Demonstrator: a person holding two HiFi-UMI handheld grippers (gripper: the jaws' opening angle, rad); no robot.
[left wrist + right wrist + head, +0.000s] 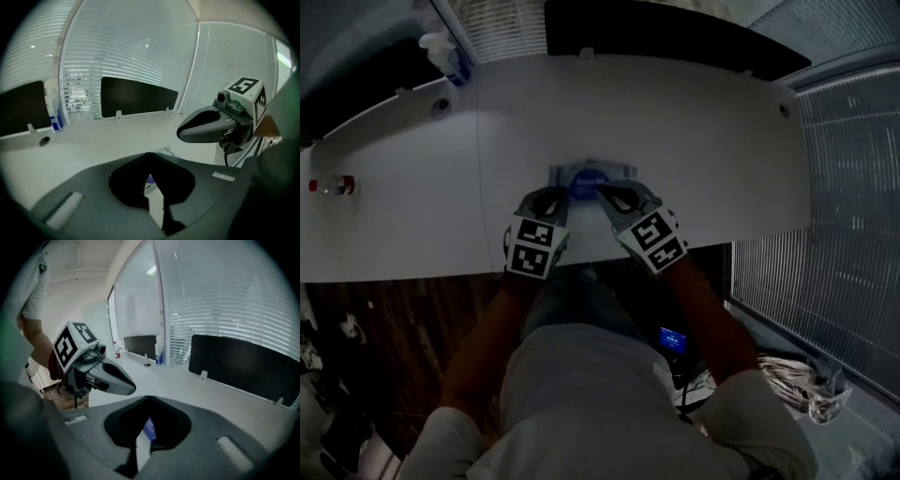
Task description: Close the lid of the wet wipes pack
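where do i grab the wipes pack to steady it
Probably the left short end of the wet wipes pack, coming from the left with the left gripper: it lies flat, long side across the table, so its thin end edge fits between jaws.

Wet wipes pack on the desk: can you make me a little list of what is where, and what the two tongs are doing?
place: white desk
wet wipes pack: lies flat near the desk's front edge, in the middle
lid: blue patch on top of the pack; too dim to tell whether it is open or closed
left tongs: tips together, at the pack's left side
right tongs: tips together, at the pack's right side
touching the pack: cannot tell
also there: spray bottle at the far left of the desk
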